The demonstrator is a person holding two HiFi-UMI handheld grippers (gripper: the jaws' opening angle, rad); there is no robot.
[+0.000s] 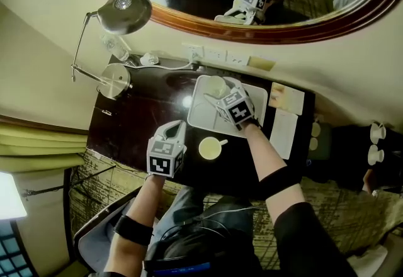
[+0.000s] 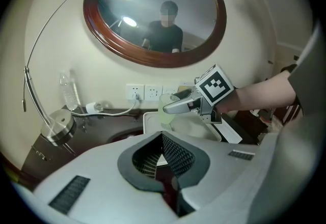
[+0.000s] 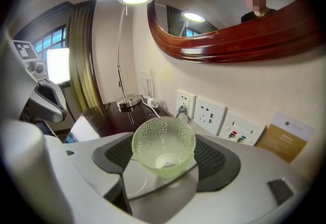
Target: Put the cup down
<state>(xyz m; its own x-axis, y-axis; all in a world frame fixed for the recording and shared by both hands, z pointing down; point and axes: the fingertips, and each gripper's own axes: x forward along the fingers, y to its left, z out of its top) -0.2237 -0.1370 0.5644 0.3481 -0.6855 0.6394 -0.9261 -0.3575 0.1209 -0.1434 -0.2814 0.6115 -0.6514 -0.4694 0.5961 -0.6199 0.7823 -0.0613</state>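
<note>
While right gripper (image 3: 165,161) fingers (image 3: 216,159) grip one cup (image 3: 164,139) over one tray (image 1: 200,117), left gripper (image 2: 162,137) is closed, empty; second cup (image 1: 211,148) on dark tabletop (image 1: 145,112)

Head view steeply down, others facing wall (image 3: 254,85), mirror (image 2: 153,19) shared

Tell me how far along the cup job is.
Done: the green cup is gripped in the right claw. In hand: it hangs over the white tray. To do: lower it, open the claw. The left claw is shut and empty.
</note>
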